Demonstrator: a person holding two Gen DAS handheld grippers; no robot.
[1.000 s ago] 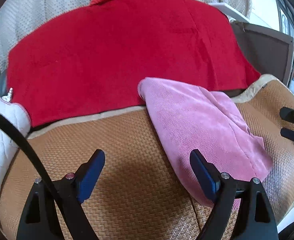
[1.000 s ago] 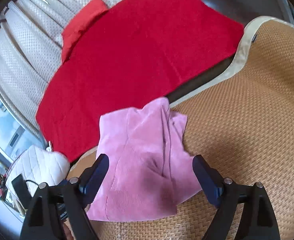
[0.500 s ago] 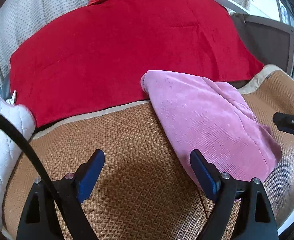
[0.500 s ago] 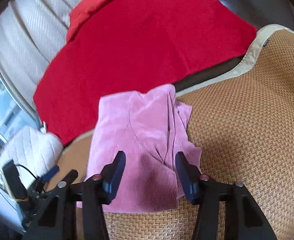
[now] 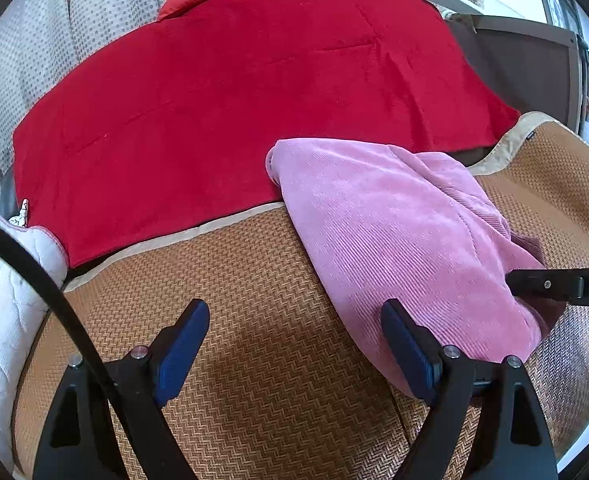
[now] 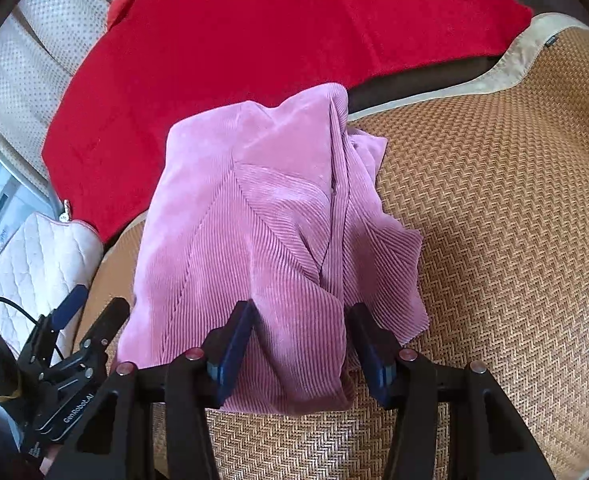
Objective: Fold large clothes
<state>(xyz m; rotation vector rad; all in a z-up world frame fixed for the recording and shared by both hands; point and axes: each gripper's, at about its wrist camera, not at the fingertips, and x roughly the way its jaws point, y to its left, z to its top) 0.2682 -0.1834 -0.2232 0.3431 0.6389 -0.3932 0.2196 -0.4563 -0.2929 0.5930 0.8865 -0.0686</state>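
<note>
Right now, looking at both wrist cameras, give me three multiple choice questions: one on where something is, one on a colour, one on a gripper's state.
1. Where does the pink corduroy garment mostly lie?
A. on the woven rattan mat
B. on the white quilted bag
C. on the curtain

2. What colour is the blanket behind the garment?
A. green
B. red
C. grey

3. How does the left gripper stand?
A. shut on the garment
B. shut on nothing
C. open over the mat

Answers: 1 A, the weave shows around the garment's near edges. 2 B, plain red in both views. 3 C, its blue pads sit wide apart with bare mat between them, while the right gripper has a garment fold between its fingers.
</note>
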